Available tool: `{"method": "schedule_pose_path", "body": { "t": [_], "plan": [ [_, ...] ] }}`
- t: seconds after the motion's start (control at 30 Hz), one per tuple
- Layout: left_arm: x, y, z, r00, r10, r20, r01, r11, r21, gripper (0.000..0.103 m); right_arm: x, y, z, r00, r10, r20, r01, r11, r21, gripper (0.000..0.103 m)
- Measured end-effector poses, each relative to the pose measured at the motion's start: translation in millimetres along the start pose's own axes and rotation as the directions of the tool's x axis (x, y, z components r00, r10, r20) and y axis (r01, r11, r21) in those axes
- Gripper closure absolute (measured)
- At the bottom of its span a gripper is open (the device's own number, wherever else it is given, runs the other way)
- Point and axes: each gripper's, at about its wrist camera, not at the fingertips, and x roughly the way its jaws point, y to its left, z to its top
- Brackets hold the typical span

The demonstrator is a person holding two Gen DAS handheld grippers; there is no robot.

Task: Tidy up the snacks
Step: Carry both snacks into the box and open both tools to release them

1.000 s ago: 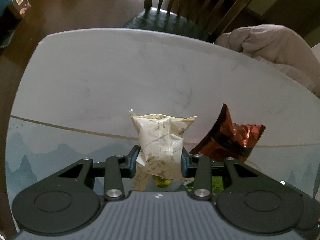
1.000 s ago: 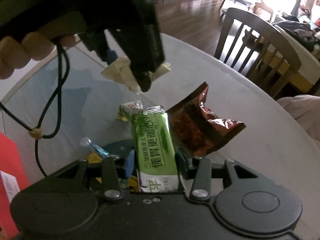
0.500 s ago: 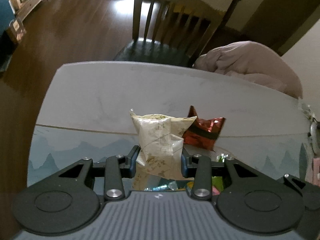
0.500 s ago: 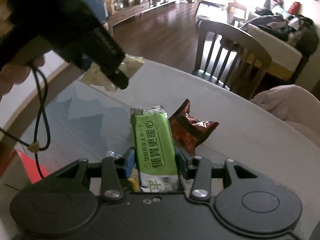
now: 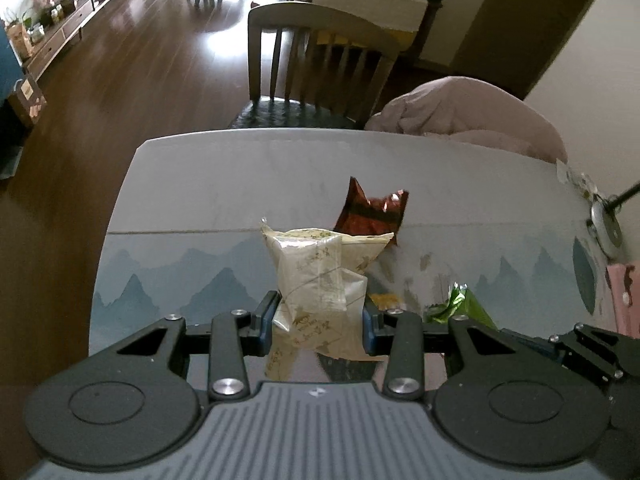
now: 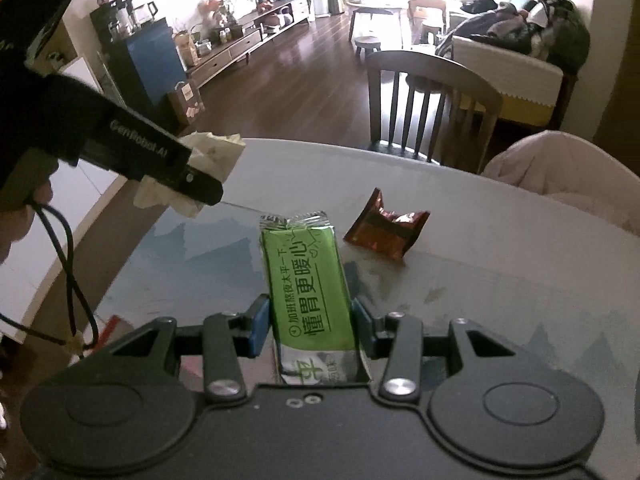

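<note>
Through the left wrist camera I see my left tongs (image 5: 320, 320) clenched on a cream snack packet (image 5: 320, 276), held clear above the tabletop (image 5: 200, 184), with a crumpled red-brown wrapper (image 5: 370, 212) lying on the surface beyond it. Through the right wrist camera my right tongs (image 6: 310, 326) grip a green snack bar (image 6: 308, 284) by its sides, lifted off the tabletop, the red-brown wrapper resting just right of it and the left tongs with their cream packet at upper left.

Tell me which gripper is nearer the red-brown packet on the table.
Right. The right gripper sits just short of the red-brown packet, holding a green bar; the left gripper hangs higher, farther left.
</note>
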Motion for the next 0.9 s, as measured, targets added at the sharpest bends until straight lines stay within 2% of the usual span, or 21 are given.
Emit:
{"method": "schedule_pose_path", "body": {
  "t": [0.53,0.9],
  "plan": [
    [-50.1,12.7,-104.0,0.998,-0.047,-0.043,0.050,0.996,0.080,0.064,-39.5,45.0,-63.6,0.999,0.037,0.016,-0.038,0.994,0.101,0.059],
    [-51.3,31.7,-162.2,0.994,-0.053,-0.090,0.060,0.996,0.072,0.064,-36.8,65.4,-107.8,0.999,0.031,-0.004,-0.030,0.989,0.142,0.059]
  ]
}}
